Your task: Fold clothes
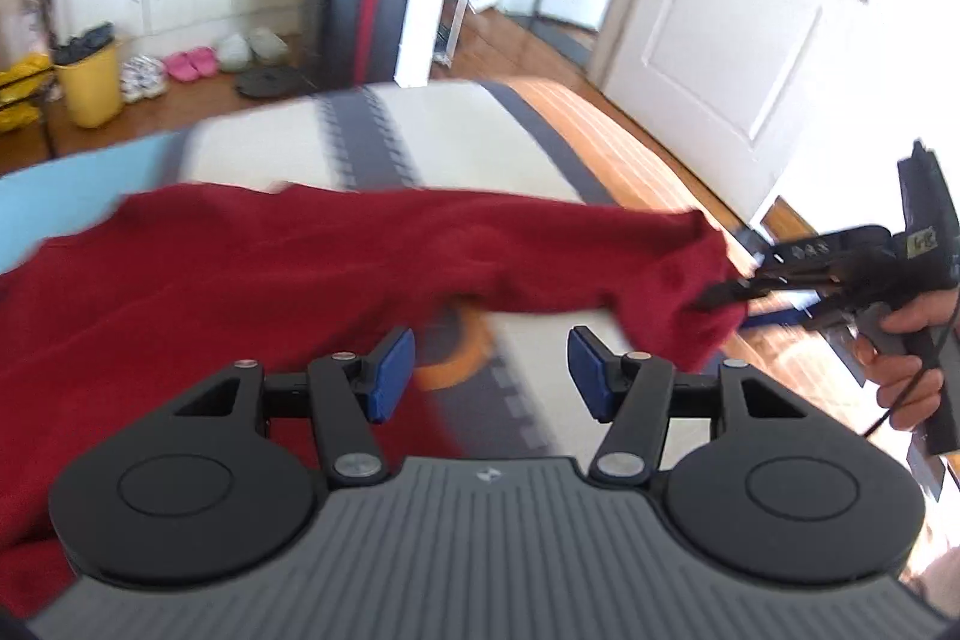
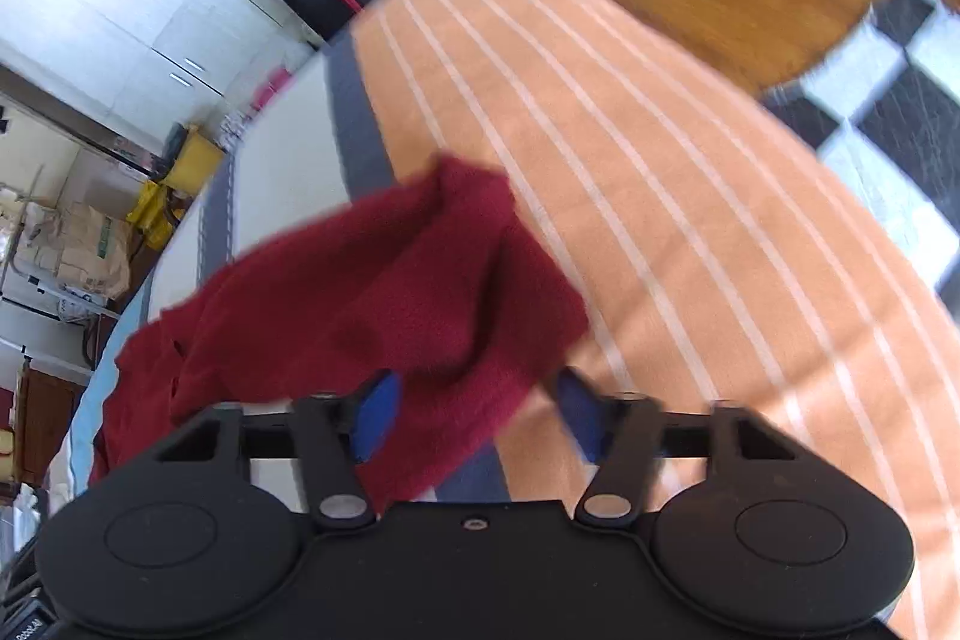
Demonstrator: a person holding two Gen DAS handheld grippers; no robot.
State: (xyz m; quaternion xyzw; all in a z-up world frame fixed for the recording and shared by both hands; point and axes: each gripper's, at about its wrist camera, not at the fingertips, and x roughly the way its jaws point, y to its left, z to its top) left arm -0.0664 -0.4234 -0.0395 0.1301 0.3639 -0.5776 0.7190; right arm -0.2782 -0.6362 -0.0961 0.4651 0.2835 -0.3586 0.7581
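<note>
Bedroom with white cupboards, a wooden floor and a bed under a cover banded cream, grey and orange: on it I am working a dark red garment, most of it heaped toward the bed's left side, where a pale blue sheet shows. One long sleeve-like end runs out across the cover toward the orange-striped right edge, so the garment's long axis lies left to right in front of me. My right hand-held gripper pinches the tip of that end, the cloth lifted and drawn fairly taut; in its own view the red fabric bunches over its left blue pad, and I judge it clamped from the left view. My left hand-held gripper hangs with its jaws apart and nothing between them, just above the near edge of the cloth, the bulk lying to its left. By my reckoning the left is nearer the body, the right already commands the sleeve.
</note>
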